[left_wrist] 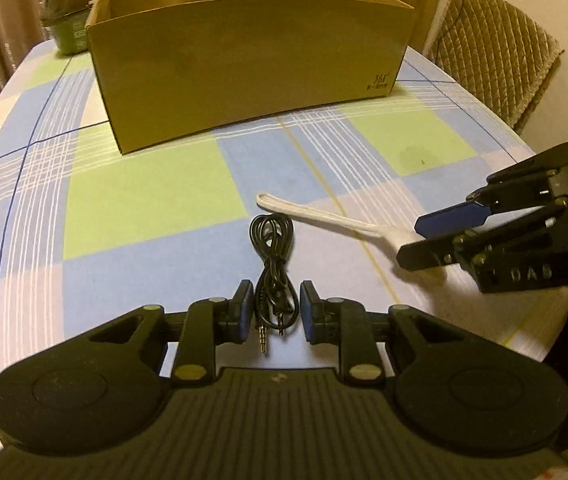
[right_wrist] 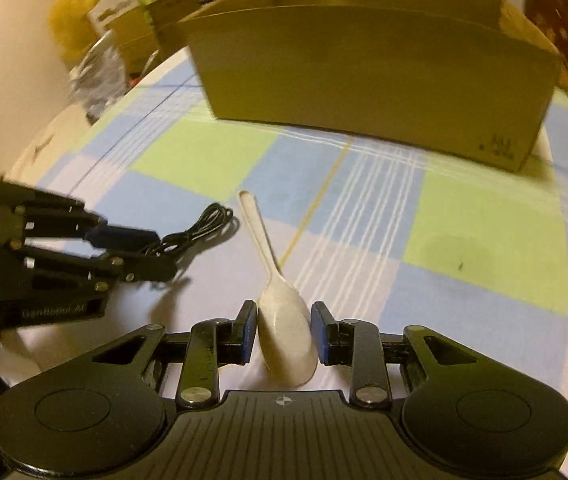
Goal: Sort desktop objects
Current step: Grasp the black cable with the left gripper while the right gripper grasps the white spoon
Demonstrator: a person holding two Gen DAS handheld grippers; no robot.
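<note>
Both grippers parted, unclosed: left (left_wrist: pixel 276 312) straddling cable (left_wrist: pixel 274 256), right (right_wrist: pixel 280 332) straddling spoon (right_wrist: pixel 284 332) bowl; long axes pointing toward box (left_wrist: pixel 244 68).

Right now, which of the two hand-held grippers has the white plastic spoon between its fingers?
The right gripper: its open fingers flank the bowl of the white plastic spoon. The left gripper instead straddles the coiled black audio cable.
</note>
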